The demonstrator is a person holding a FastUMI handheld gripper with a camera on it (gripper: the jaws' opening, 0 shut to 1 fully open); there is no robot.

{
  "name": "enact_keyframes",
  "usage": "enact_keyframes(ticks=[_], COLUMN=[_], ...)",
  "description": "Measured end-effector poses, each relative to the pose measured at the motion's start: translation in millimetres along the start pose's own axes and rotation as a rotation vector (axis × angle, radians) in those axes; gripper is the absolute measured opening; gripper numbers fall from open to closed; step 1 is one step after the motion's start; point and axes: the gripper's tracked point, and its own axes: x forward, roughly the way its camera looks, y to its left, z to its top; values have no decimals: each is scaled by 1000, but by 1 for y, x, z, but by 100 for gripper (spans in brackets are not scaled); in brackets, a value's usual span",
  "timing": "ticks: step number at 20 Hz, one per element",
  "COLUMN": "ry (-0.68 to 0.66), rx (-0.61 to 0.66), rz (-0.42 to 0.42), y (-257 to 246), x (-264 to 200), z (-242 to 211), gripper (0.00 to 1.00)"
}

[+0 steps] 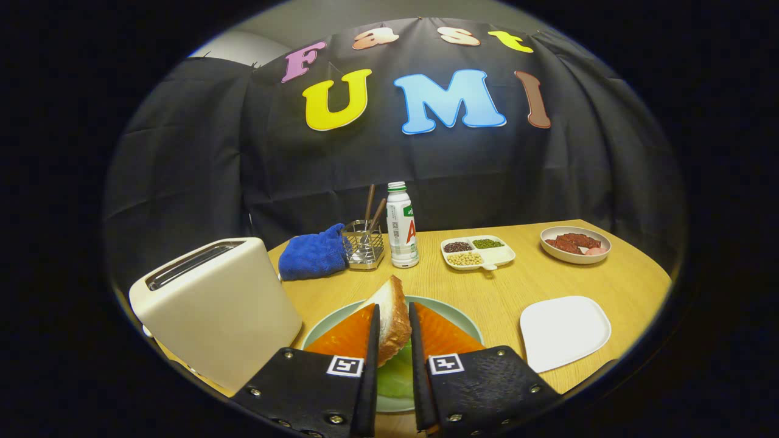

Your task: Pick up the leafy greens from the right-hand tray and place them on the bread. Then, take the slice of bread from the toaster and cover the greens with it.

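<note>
So the gripper (392, 322) had a bread slice (391, 316) pinched on edge between its fingers, standing upright, long axis pointing away from the tool. Right underneath sat the greens (395, 377) on the round plate (462, 319), so the drop was basically straight down. Toaster (213, 304) sat just left, the white tray (563, 331) right. The bottle (401, 225) had a label, but I couldn't read it.
</note>
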Motion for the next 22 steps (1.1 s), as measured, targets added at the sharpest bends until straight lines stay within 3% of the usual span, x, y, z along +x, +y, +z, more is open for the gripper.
enact_keyframes(ticks=[9, 13, 17, 22], ry=[-2, -33, -45, -115], rx=[-11, -12, -34, -66], rz=[-38, -52, -31, -86], y=[-18, -26, -33, -66], x=[2, -1, -10, -27], z=[-4, 3, 8, 22], gripper=[34, 46, 46, 46])
